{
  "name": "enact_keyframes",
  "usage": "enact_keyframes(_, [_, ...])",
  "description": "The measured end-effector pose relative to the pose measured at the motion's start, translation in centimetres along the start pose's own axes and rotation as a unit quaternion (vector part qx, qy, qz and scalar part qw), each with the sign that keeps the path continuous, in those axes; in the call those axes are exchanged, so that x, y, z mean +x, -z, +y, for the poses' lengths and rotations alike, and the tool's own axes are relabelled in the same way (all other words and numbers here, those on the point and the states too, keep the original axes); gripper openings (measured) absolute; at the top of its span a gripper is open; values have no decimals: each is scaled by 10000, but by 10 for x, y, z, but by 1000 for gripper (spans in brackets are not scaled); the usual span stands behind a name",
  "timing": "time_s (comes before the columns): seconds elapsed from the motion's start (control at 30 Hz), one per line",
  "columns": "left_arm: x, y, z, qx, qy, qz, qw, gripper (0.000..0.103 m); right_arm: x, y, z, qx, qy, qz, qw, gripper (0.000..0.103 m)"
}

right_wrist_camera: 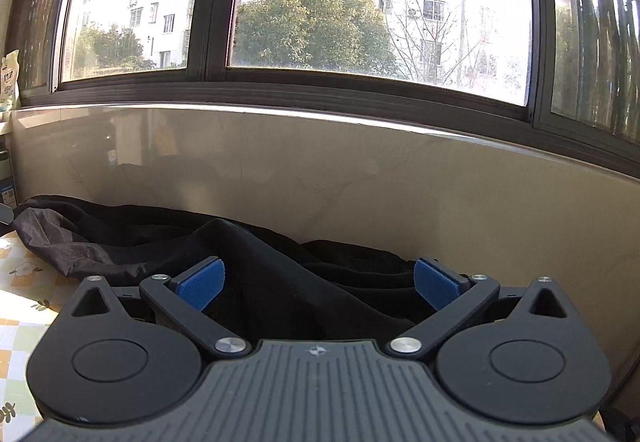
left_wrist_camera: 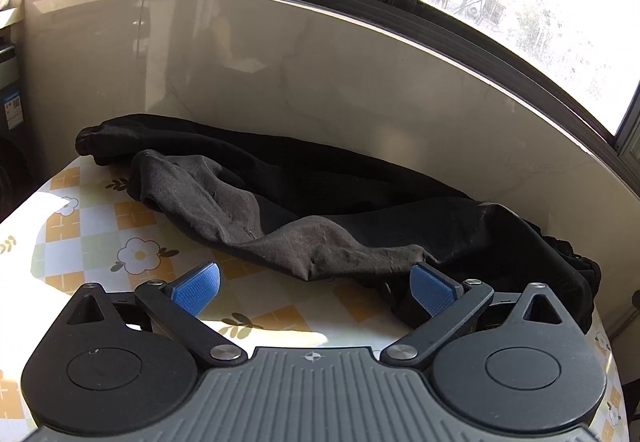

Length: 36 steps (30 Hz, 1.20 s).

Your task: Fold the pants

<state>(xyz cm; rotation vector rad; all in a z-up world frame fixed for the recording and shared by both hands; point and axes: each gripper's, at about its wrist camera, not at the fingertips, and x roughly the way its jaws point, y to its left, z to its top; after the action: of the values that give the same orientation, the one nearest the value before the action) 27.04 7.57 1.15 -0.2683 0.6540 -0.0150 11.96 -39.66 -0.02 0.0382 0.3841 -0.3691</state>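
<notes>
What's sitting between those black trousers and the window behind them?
Only a glossy beige wall panel; the crumpled black trousers lie bunched near its foot on the flowered tablecloth. Both wrist views show it, the right one most plainly.

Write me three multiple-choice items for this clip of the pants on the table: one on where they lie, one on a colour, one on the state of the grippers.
1. Where do the pants lie?
A. In a crumpled heap along the far edge of the table, against the wall
B. Hanging from the window frame
C. Folded in a neat square at the near edge

2. What colour are the pads on the gripper fingers?
A. Red
B. Blue
C. Yellow

3. How do the two grippers stand?
A. Both shut on cloth
B. Left shut, right open
C. Both open, holding nothing

Answers:
1 A: the dark cloth sprawls unfolded along the wall.
2 B: the pads are blue in both views.
3 C: the left gripper and the right gripper both show wide gaps between their fingers.
</notes>
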Motion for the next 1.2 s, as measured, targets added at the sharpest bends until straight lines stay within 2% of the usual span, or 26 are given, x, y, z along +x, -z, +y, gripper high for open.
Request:
enact_keyframes(0.23, [43,-17,21,-477,-194,32,9987,98,59,7,5,-19,-325,275,9991,92])
enact_keyframes(0.33, [71,-8,32,-803,156,233,9964,97,78,15,15,-353,-314,283,9985,92])
enact_keyframes(0.43, [102,0,43,-1228,288,483,9908,95,98,20,22,-549,-274,425,9972,91])
enact_keyframes(0.57, [127,6,53,-1791,352,486,9820,95,110,22,14,-325,-269,555,9976,78])
enact_keyframes(0.6, [133,7,56,-1941,351,489,9791,95,112,22,12,-296,-280,597,9974,69])
enact_keyframes(0.63, [137,6,58,-2037,350,456,9773,91,114,22,10,-291,-329,720,9964,60])
enact_keyframes(0.67, [139,6,58,-2065,345,395,9770,87,115,23,9,-280,-403,841,9953,36])
enact_keyframes(0.7, [142,5,59,-2040,344,328,9778,74,112,24,7,-237,-476,975,9938,12])
enact_keyframes(0.73, [143,2,58,-1991,335,308,9789,53,106,26,5,-175,-532,1007,9933,9])
enact_keyframes(0.77, [144,1,59,-1931,269,346,9802,41,100,27,3,-132,-616,970,9933,8])
enact_keyframes(0.8, [145,1,60,-1878,217,397,9812,19,93,28,2,-118,-693,947,9930,6])
enact_keyframes(0.9, [134,3,65,-1738,285,333,9838,10,65,35,-1,-113,-878,923,9918,5])
enact_keyframes(1.03, [100,15,62,-1149,194,61,9932,9,29,53,-5,-65,-1042,1011,9894,4])
enact_keyframes(1.2, [53,40,68,-785,163,-62,9968,9,-16,79,-7,-15,-1223,1153,9858,4])
